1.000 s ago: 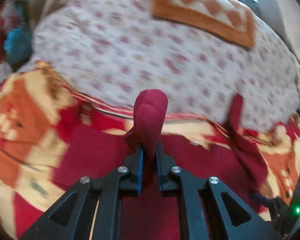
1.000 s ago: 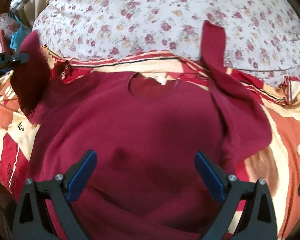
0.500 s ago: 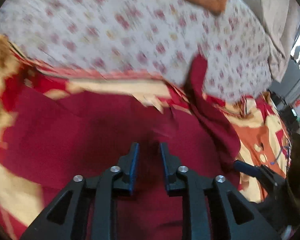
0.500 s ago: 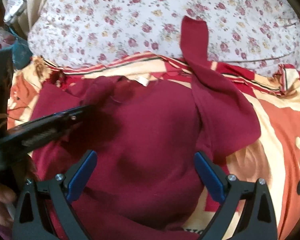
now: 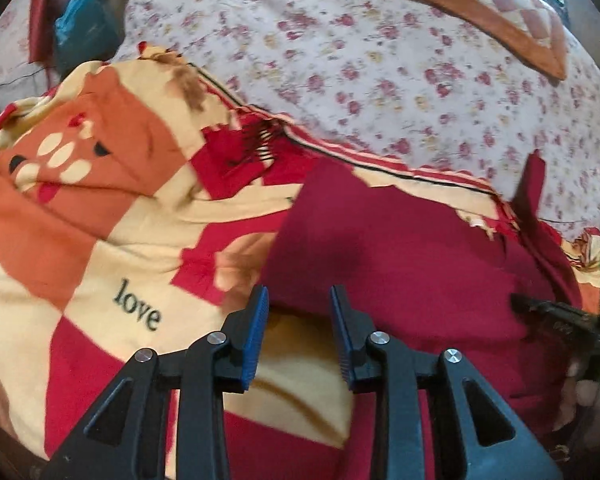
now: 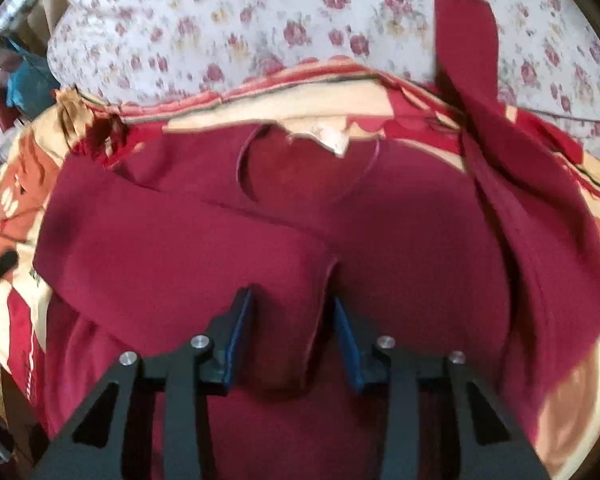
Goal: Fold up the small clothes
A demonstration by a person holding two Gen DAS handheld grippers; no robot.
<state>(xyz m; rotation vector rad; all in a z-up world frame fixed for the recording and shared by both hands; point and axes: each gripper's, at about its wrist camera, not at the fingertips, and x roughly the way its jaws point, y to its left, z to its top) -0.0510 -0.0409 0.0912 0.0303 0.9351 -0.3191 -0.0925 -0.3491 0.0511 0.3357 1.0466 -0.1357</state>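
A maroon long-sleeved top [image 6: 400,240] lies flat on a patterned blanket, neck opening [image 6: 308,168] away from me. One sleeve [image 6: 172,248] is folded across the chest. Its cuff end lies between the narrow, closing jaws of my right gripper [image 6: 292,308], and a thin gap shows beside the right pad. The other sleeve [image 6: 468,40] stretches up onto the floral sheet. In the left wrist view my left gripper [image 5: 300,312] hovers at the top's [image 5: 400,248] near left edge. Its jaws are opening slightly, with only blanket and the cloth's edge seen between them.
The red, orange and cream blanket [image 5: 100,240] printed "love" covers the near bed. Behind it lies a floral sheet [image 5: 380,60] with an orange checkered cushion [image 5: 500,12]. Teal and red clutter [image 5: 76,20] sits past the bed's far left corner.
My left gripper let go of the sleeve, which now lies folded across the chest, and swung out to the top's left edge. The right jaws narrowed from wide open and sank over the cuff.
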